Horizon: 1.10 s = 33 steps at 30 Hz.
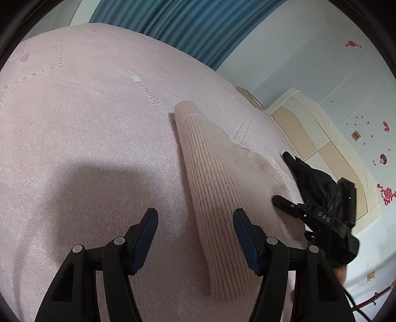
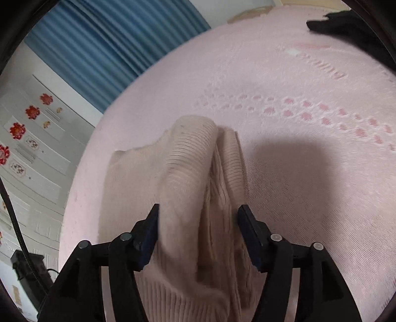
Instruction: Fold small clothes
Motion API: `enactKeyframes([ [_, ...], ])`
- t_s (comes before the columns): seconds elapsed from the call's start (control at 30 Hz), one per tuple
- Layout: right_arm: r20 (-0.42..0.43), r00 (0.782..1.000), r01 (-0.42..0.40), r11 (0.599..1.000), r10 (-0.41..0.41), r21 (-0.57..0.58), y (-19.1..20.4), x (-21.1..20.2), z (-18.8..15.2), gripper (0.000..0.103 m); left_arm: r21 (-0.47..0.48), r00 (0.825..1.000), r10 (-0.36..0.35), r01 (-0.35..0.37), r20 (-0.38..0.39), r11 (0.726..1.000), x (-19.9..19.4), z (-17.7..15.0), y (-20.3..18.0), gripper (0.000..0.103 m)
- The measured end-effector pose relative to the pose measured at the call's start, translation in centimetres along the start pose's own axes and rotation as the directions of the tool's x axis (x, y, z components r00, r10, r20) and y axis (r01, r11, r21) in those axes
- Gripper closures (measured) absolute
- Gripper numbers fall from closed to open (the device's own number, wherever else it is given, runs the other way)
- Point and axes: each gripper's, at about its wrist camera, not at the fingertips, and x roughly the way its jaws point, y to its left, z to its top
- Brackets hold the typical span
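A beige ribbed knit garment point(image 1: 217, 198) lies on the pink bedspread point(image 1: 86, 123), partly folded, with a rolled edge at its far end. My left gripper point(image 1: 195, 225) is open and empty, just above the bed at the garment's left edge. The right gripper point(image 1: 279, 201) shows in the left wrist view, resting on the garment's right side. In the right wrist view the garment point(image 2: 193, 178) lies bunched in folds between the fingers of my right gripper point(image 2: 198, 220), which is open around it.
A black cloth point(image 1: 307, 173) lies on the bed beyond the right gripper; it also shows in the right wrist view point(image 2: 346, 22). A cream headboard point(image 1: 309, 128) and a blue curtain point(image 1: 185, 22) stand past the bed. A white wardrobe point(image 2: 32, 148) stands at the left.
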Motion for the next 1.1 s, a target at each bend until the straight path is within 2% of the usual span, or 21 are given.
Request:
enactKeyframes([
  [0.27,-0.022,0.998,-0.060,0.998,0.061,0.035,-1.4,1.8,-1.2,0.026,-0.007,1.000,-0.003,0.003,0.001,1.000,-0.1,0.4,0.6,0.042],
  [0.37,-0.019,0.999,-0.049,0.999,0.049,0.015,-1.1,2.2,-1.3,0.026,-0.015,1.000,-0.011,0.011,0.003,1.000,-0.4,0.4,0.8,0.042],
  [0.47,-0.042,0.996,-0.074,0.997,0.074,-0.009,-0.9,2.5,-1.4,0.031,-0.013,1.000,-0.015,0.015,0.008,1.000,-0.7,0.4,0.8,0.042],
  [0.53,-0.054,0.992,-0.111,0.994,0.112,0.022,-1.2,2.8,-1.0,0.037,-0.009,1.000,-0.015,0.015,0.010,1.000,-0.8,0.5,0.8,0.042],
  [0.57,-0.061,0.989,-0.135,0.990,0.137,0.041,-1.6,2.9,-1.0,0.045,-0.009,1.000,-0.016,0.017,0.011,1.000,-0.9,0.5,0.9,0.042],
  [0.67,-0.069,0.979,-0.189,0.979,0.194,0.082,-2.4,2.9,-0.9,0.056,-0.023,1.000,-0.026,0.026,0.011,0.999,-1.0,0.6,1.1,0.042],
  [0.8,-0.074,0.975,-0.202,0.974,0.210,0.098,-2.5,2.3,-0.8,0.064,-0.041,0.999,-0.028,0.029,0.027,0.999,-1.4,1.0,1.8,0.042],
  [0.9,-0.064,0.979,-0.189,0.977,0.196,0.101,-1.3,0.9,-0.4,0.065,-0.041,0.999,0.023,-0.021,0.047,0.999,-1.8,1.2,2.1,0.042],
  [1.0,-0.049,0.984,-0.171,0.984,0.173,0.046,1.3,-1.1,-0.2,0.066,-0.025,0.992,0.117,-0.116,0.048,0.993,-2.0,1.3,2.5,0.042],
  [1.1,-0.031,0.987,-0.156,0.988,0.156,-0.009,5.0,-3.4,0.0,0.067,-0.042,0.987,0.149,-0.146,0.061,0.988,-2.7,1.6,3.4,0.042],
])
